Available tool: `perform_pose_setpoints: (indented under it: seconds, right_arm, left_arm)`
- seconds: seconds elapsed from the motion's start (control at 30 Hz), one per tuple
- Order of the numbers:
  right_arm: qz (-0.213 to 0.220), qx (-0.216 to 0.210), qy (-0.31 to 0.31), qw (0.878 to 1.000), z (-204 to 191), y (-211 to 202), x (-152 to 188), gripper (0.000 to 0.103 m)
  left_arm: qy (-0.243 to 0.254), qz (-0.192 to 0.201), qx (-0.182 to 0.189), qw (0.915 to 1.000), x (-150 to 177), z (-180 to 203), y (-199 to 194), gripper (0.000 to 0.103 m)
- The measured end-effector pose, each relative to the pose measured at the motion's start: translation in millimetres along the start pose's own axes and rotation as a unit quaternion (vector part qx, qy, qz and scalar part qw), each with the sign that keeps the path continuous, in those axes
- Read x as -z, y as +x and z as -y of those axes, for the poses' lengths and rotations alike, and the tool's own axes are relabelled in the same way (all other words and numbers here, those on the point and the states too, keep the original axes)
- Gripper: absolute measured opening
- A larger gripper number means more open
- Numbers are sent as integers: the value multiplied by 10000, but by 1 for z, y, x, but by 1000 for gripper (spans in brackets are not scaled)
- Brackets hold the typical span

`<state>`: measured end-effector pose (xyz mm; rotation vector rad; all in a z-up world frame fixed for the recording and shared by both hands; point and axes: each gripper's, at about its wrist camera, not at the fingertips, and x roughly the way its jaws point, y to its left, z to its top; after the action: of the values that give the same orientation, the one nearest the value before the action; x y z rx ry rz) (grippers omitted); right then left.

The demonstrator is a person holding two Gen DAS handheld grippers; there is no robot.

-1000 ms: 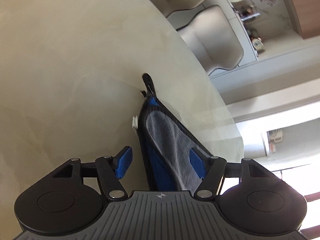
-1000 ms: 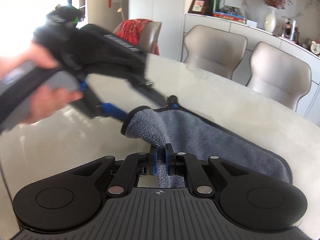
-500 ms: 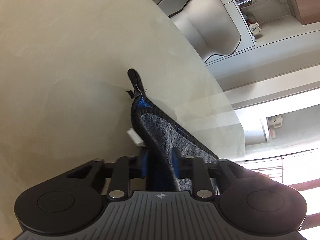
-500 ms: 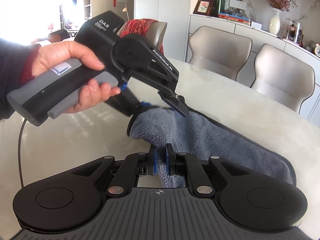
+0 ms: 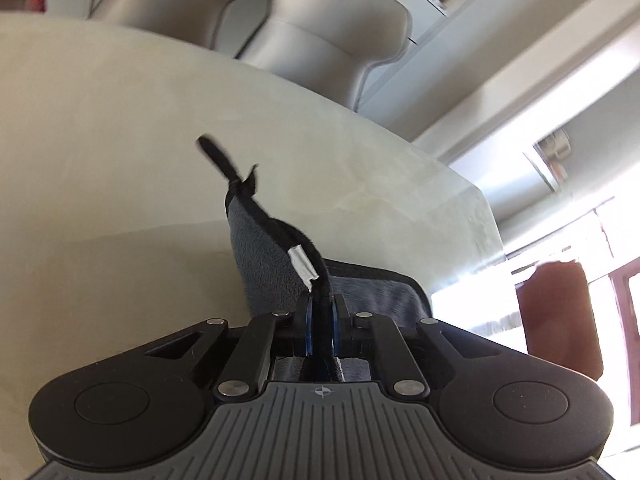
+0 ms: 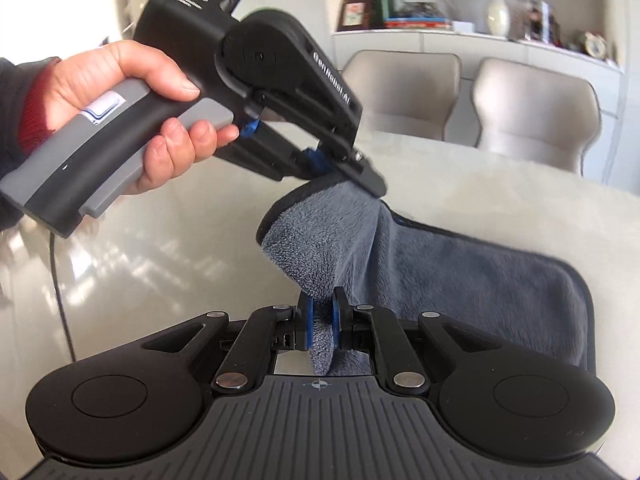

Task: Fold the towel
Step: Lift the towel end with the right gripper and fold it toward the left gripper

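I have both tools, left tool and right tool, pinching the grey plush black-edged towel lifted at 9 o'clock off the cream worktop; fold not yet laid over.

Two beige chairs stand behind the pale glossy desk; a white sideboard carries books and a vase.

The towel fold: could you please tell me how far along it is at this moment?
Done: both grips are made, the left gripper and right gripper each shut on the gray towel. In hand: that near edge is raised off the table. Left: carrying it over the far half, which lies flat, and releasing.
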<state>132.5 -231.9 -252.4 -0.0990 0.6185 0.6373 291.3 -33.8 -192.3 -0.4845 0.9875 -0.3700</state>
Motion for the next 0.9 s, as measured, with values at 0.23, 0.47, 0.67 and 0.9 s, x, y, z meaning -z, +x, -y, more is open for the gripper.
perform_pose_setpoints:
  seconds: [0.23,0.47,0.67,0.9]
  right_arm:
    - [106,82,776,9969,27,-18,15,10]
    - [221,271,1352,9902,54,-34,28,10]
    - [221,453,1644,9851,73,-42,38,10]
    - [284,513,1873,9805,85,-50,47,10]
  left_arm:
    - [452,-322,12,9985,11,43,31,8]
    - [720,-557,102,9958,20,83,72,8]
    - [757,-680,112,9947,32,102,93,8]
    - [759,-704,34,9946,44,111,104,8]
